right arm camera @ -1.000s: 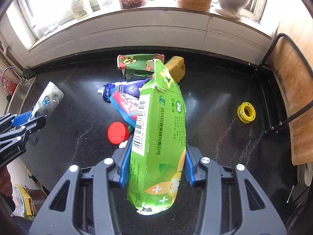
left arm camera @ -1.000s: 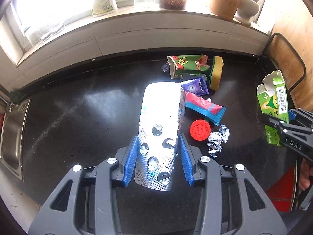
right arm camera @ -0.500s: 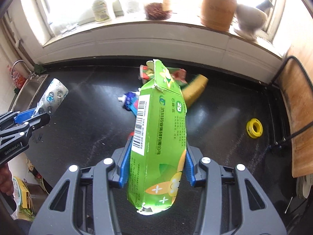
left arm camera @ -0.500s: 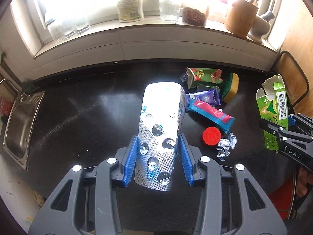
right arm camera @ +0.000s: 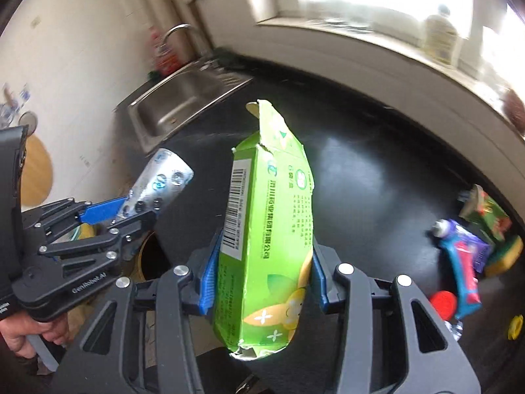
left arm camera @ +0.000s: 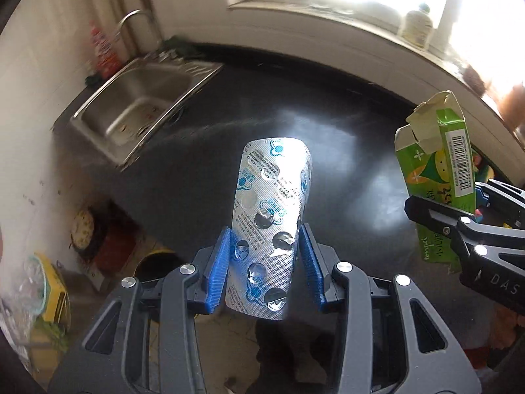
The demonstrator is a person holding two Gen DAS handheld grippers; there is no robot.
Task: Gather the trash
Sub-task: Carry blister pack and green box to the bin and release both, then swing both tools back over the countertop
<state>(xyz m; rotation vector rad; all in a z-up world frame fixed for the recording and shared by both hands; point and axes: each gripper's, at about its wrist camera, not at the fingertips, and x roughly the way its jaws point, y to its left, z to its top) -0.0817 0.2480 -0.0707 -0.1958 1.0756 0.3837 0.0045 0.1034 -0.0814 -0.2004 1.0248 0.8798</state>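
My left gripper (left arm camera: 267,267) is shut on a silver pill blister pack (left arm camera: 270,220), held up over the front edge of the black counter (left arm camera: 328,151). The pack also shows in the right wrist view (right arm camera: 160,184). My right gripper (right arm camera: 261,274) is shut on a crumpled green carton (right arm camera: 270,229); the carton also shows at the right of the left wrist view (left arm camera: 436,167). More trash lies at the counter's right: a blue-red tube (right arm camera: 461,266), a red cap (right arm camera: 443,303), a green juice box (right arm camera: 485,218).
A steel sink (left arm camera: 137,105) with a tap sits at the counter's left end. Below the counter edge stands a dark round bin opening (right arm camera: 152,257), and clutter lies on the floor (left arm camera: 52,292). A bottle (left arm camera: 416,26) stands on the window sill. A yellow ring (right arm camera: 515,326) lies at far right.
Both grippers have swung left, away from the trash pile and toward the sink end and the counter's front edge. Each still holds its item.
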